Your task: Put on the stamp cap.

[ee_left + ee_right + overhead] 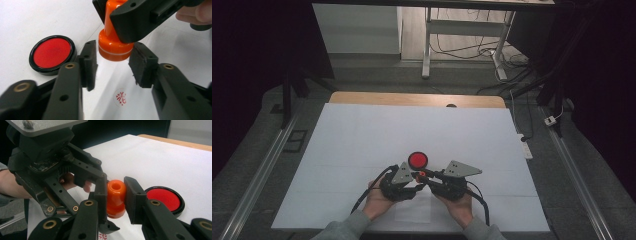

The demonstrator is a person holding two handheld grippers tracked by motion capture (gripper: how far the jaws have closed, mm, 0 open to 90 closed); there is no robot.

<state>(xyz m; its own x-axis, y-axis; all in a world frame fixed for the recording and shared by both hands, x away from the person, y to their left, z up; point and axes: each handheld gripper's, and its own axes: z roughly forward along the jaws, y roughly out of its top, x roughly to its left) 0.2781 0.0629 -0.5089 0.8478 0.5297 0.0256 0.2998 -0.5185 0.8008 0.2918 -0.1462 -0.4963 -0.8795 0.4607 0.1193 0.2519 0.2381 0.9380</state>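
Stamp (116, 197) work sits close in front of me, low on the white paper (362, 150) that covers the surface. My right gripper (115, 192) has its jaws clamped on the orange stamp: in the right gripper view the two black pads press against the narrow neck from either side, with the hollow top end facing the camera and the wider base flaring below the pads. In the left gripper view the same stamp hangs upright, base downward, just above the paper, its white ring showing round the base. My left gripper (112, 66) has its jaws apart; the pads stand on either side of the stamp's base with a visible gap on each side, pressing on nothing. On the paper beneath those jaws, nearer the camera than the stamp, lies a small round red imprint (120, 97), its marks too fine to read. The red ink pad (52, 53) in its round black case lies flat on the paper just beside the left jaw of my left gripper, apart from the stamp. From the high view both grippers meet tip to tip at the near middle of the sheet, with the ink pad just beyond them.
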